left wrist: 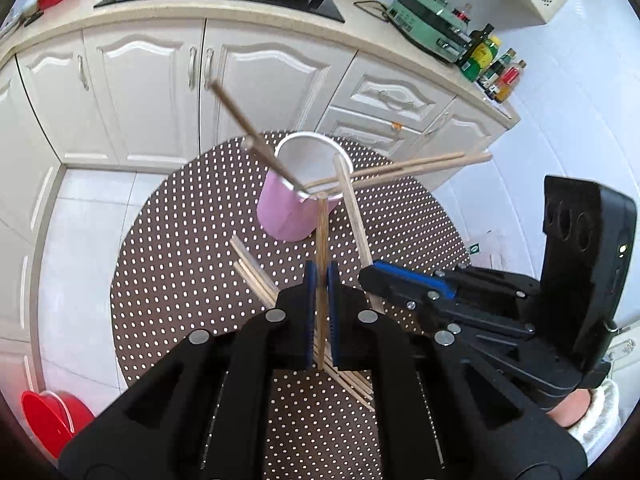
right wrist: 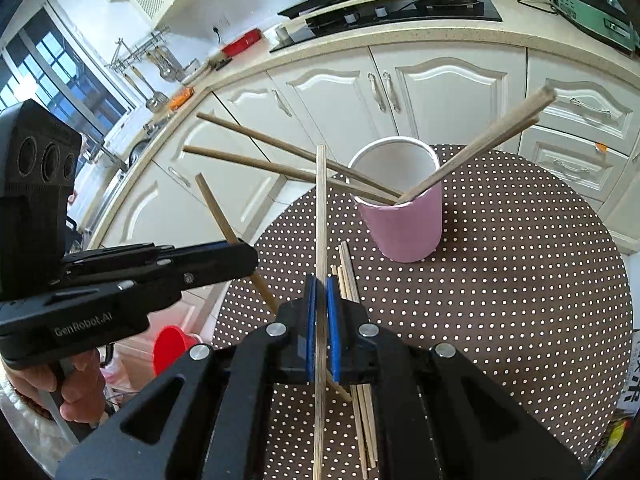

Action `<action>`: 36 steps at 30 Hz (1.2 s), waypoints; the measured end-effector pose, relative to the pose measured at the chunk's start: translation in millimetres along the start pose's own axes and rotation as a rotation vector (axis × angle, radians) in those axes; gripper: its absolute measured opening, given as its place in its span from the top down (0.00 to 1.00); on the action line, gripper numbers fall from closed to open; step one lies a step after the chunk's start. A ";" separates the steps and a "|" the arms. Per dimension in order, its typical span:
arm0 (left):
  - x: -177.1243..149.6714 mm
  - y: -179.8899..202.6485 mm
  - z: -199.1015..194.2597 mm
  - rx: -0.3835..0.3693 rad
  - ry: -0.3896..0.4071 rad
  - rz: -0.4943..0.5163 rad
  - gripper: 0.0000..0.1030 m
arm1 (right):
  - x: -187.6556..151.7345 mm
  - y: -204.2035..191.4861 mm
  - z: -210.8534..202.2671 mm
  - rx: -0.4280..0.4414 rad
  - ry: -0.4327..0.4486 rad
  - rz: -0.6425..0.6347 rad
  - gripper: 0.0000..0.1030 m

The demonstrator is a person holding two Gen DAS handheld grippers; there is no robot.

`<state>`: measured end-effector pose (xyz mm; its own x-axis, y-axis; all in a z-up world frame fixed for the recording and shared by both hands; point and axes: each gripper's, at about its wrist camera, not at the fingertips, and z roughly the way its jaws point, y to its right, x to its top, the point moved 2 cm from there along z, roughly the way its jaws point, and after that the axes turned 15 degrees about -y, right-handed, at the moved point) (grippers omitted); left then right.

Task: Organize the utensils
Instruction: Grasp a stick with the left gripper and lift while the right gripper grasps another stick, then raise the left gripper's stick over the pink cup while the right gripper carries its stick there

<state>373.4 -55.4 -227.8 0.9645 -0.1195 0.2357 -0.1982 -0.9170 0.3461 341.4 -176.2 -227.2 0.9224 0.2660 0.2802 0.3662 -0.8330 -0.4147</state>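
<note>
A pink cup [left wrist: 284, 216] [right wrist: 408, 232] with a white inside stands on the round dotted table [left wrist: 180, 260] [right wrist: 500, 300]. Several chopsticks lean out of it, a dark one [left wrist: 248, 128] to the left and a light pair [left wrist: 420, 164] [right wrist: 480, 148] to the right. My left gripper [left wrist: 321, 272] [right wrist: 250, 254] is shut on one wooden chopstick [left wrist: 321, 232] [right wrist: 218, 212], held above the table just short of the cup. My right gripper [right wrist: 321, 284] [left wrist: 370, 276] is shut on another chopstick [right wrist: 320, 208] [left wrist: 354, 208]. Loose chopsticks [left wrist: 252, 272] [right wrist: 366, 420] lie on the cloth under both grippers.
White kitchen cabinets [left wrist: 152, 92] and a counter with a hob [right wrist: 400, 10] run behind the table. Bottles [left wrist: 492, 64] stand on the counter at the right. A red bucket [left wrist: 52, 416] [right wrist: 170, 344] sits on the tiled floor at the left. A person's hand [right wrist: 76, 392] holds the left gripper.
</note>
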 end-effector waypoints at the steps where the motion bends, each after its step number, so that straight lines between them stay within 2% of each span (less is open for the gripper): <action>1: 0.2 1.2 -2.0 0.000 0.006 0.000 0.94 | 1.2 -0.5 -1.9 0.002 0.002 0.001 0.95; 7: 6.2 6.8 -11.7 -0.016 0.036 0.010 0.95 | 3.0 -1.7 -12.9 0.017 0.030 0.020 0.95; 12: 9.2 13.3 -20.5 -0.014 0.057 0.025 0.95 | 5.5 -3.4 -21.4 -0.009 0.067 0.010 0.95; 16: 14.2 18.5 -38.9 -0.006 0.099 0.037 0.95 | 12.1 -10.9 -40.5 -0.081 0.124 -0.026 0.95; 19: 19.1 19.9 -57.9 -0.005 0.146 0.036 0.95 | 20.7 -22.9 -65.3 -0.171 0.204 -0.068 0.96; 27: 31.9 21.2 -101.6 0.028 0.276 0.027 0.95 | 45.7 -33.8 -103.8 -0.296 0.396 -0.101 0.96; 31: 37.5 18.0 -106.6 0.056 0.305 0.014 0.95 | 58.4 -30.4 -107.8 -0.331 0.448 -0.098 0.96; 36: 45.1 13.7 -93.3 0.089 0.284 0.010 0.95 | 71.8 -25.0 -98.1 -0.340 0.465 -0.103 0.96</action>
<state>397.9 -37.9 -127.8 0.8724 -0.0290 0.4880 -0.1795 -0.9475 0.2647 386.5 -183.9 -111.8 0.7051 0.1771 0.6867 0.3205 -0.9433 -0.0859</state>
